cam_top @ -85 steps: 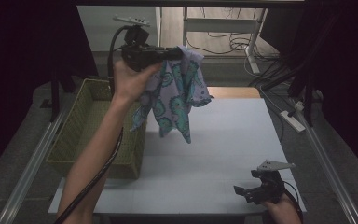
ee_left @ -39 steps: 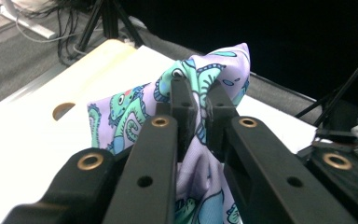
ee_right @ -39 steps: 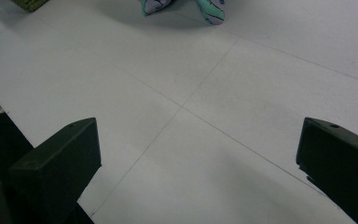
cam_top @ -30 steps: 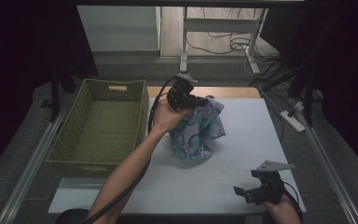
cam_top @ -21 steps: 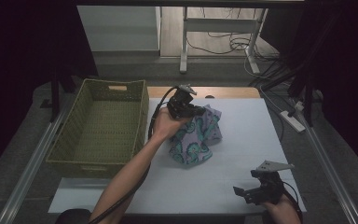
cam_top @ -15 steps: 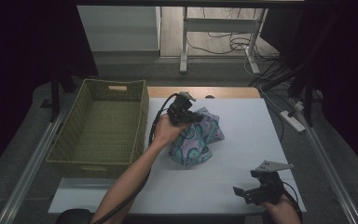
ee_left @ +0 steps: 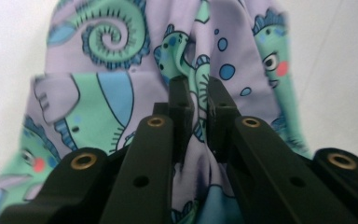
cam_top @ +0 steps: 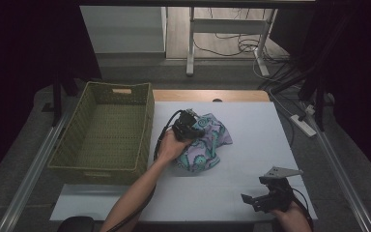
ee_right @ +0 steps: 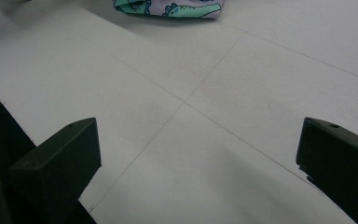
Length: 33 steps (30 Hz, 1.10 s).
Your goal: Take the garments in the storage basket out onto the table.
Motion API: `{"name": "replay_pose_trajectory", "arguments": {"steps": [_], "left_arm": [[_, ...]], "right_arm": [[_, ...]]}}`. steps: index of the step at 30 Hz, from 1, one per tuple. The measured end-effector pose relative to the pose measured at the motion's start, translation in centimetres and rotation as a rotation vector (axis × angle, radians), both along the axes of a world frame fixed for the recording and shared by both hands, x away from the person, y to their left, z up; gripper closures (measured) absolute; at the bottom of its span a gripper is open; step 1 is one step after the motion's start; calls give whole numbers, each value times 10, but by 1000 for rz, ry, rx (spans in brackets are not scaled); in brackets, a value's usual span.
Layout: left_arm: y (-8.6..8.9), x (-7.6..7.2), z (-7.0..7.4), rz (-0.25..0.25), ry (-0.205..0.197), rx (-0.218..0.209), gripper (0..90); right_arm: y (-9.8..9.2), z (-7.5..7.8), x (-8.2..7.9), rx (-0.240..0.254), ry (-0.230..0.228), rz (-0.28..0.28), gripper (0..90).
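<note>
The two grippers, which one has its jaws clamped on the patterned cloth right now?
The left gripper, beside the green basket: its jaws pinch the cloth. The right gripper rests near the table's front edge, jaws wide apart.

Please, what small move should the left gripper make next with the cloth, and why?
Probably open its jaws and let go. The left gripper pinches a fold of the cloth, which lies bunched on the table beside the basket. The right gripper waits open near the table's front edge.
</note>
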State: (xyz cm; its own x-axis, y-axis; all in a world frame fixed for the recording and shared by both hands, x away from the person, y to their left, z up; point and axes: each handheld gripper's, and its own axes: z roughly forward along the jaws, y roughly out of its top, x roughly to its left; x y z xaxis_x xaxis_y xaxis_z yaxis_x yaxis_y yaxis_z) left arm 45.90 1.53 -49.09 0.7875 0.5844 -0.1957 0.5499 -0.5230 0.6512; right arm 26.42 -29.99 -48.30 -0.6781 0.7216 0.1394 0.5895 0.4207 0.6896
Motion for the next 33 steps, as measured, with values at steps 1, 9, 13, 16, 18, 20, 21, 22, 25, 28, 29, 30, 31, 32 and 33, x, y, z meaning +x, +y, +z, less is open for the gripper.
{"name": "replay_pose_trajectory", "arguments": {"steps": [1, 9, 13, 16, 18, 20, 21, 22, 25, 28, 29, 30, 31, 32, 33], "left_arm": [[0, 0, -4, 0, 5, 6, 817], [2, 1, -28, 16, 55, 5, 776], [5, 1, -31, 26, 72, -31, 750], [5, 0, -30, 26, 71, -24, 716], [4, 0, -29, 26, 64, -13, 698], [3, 0, -27, 23, 56, -5, 660], [3, -1, -26, 27, 54, -7, 634], [3, -1, -25, 27, 53, -5, 604], [2, -2, -21, 24, 63, -9, 466], [1, -3, -18, 20, 58, -12, 406], [0, -4, -17, 16, 54, -11, 376], [0, -5, -16, 17, 49, -11, 320], [0, -5, -15, 15, 46, -15, 298], [0, -6, -14, 11, 47, -25, 298], [1, -7, -12, 10, 44, -33, 276]], "right_arm": [[0, 0, 0, -2, 1, 1, 2], [1, 0, 0, -9, 1, 6, 2], [2, 0, 0, -15, 3, 9, 2], [2, -1, 0, -18, 2, 13, 2], [2, -1, 0, -19, 2, 14, 2], [2, -1, 0, -22, 3, 15, 5], [2, -1, 0, -22, 3, 15, 6], [2, -1, 0, -22, 3, 15, 6], [2, -1, 0, -22, 3, 15, 6], [3, -1, 0, -23, 5, 16, 6], [3, -1, 0, -24, 5, 17, 6], [3, -1, 0, -25, 3, 15, 6], [3, -1, 0, -24, 4, 16, 6], [3, -1, 0, -24, 4, 16, 6], [3, -1, 0, -24, 5, 16, 6]]}}
